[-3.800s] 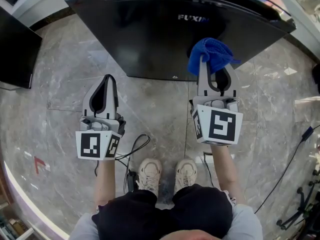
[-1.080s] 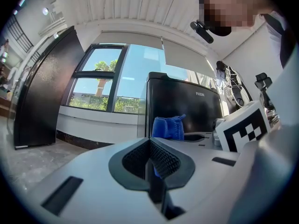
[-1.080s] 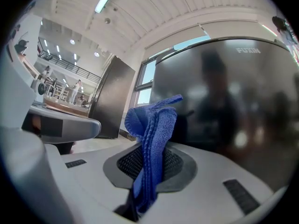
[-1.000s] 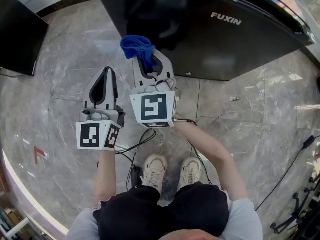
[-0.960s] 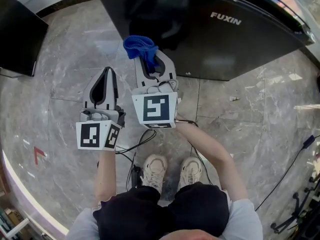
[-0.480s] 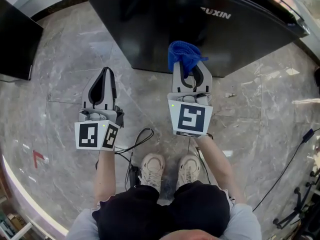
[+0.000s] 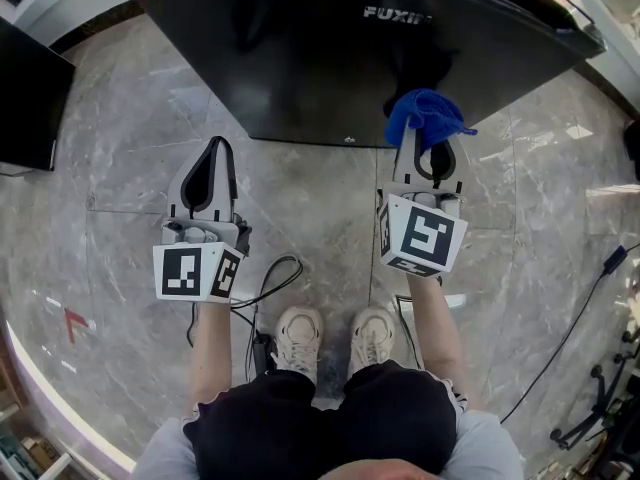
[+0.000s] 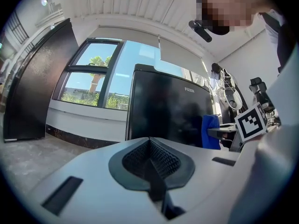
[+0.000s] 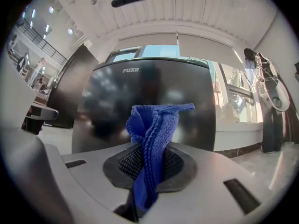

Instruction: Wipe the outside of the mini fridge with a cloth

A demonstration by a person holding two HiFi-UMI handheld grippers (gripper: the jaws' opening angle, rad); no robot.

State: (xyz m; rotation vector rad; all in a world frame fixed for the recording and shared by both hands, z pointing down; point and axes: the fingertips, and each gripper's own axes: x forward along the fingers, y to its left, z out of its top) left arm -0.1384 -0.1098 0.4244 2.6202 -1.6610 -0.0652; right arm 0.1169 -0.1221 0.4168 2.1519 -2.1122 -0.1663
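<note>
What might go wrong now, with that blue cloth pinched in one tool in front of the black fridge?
The blue cloth is pinched as a narrow bunch in the right gripper, so only a small wad meets the mini fridge. The hard jaw tips might scuff its glossy door, or the cloth might slip out. A cable loops on the floor beside the person's shoes, so a step could snag it.

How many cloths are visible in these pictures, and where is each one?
1. The blue cloth is clamped, bunched, in the right tool, before the lower front of the black mini fridge. The left tool is shut and holds none. No other cloth shows.
</note>
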